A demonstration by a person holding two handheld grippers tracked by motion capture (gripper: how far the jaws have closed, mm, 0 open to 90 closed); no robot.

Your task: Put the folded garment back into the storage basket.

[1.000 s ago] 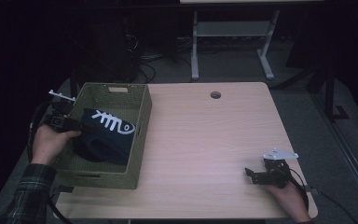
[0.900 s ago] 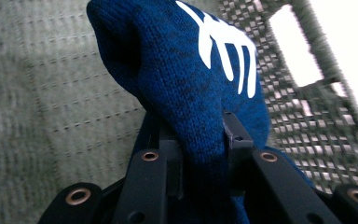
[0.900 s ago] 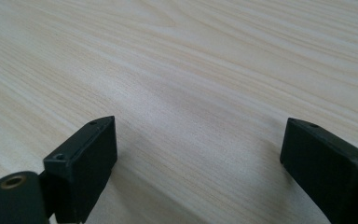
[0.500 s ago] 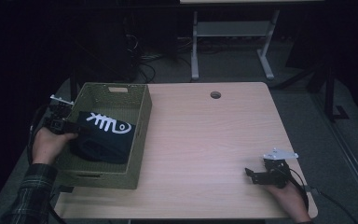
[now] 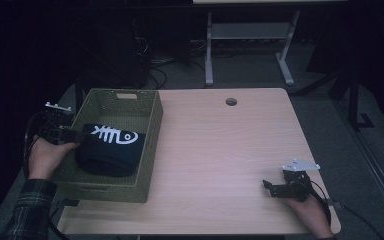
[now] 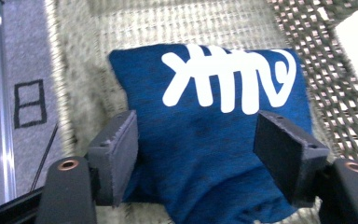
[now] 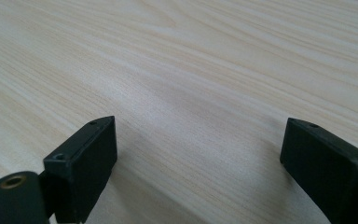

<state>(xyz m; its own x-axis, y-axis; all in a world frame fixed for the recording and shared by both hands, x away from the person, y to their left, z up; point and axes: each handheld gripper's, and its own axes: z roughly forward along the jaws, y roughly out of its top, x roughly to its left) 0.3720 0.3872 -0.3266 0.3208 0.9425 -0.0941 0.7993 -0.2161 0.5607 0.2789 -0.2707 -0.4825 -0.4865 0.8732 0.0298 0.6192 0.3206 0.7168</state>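
A folded dark blue cloth (image 5: 110, 150) with a white fishbone print lies inside the olive woven basket (image 5: 152, 125) on the table's left side. My left gripper (image 5: 75, 135) is at the basket's left wall, pointing in at the cloth. In the left gripper view it (image 6: 196, 154) stands open, its jaws on either side of the cloth (image 6: 223, 140) and not pressing on it. My right gripper (image 5: 270, 186) rests low near the front right of the wooden table (image 5: 220, 145). It (image 7: 196, 158) is open with only bare wood (image 7: 191, 70) between its jaws.
A round cable hole (image 5: 231, 101) sits near the table's far edge. Behind the table stand the metal legs (image 5: 209, 55) of another table, with cables on the dark floor. The basket's netted wall (image 6: 340, 93) rises close to my left gripper.
The left gripper has drawn back to the left, toward the basket's wall. The cloth has sunk lower and flatter in the basket. The right gripper has stayed still.
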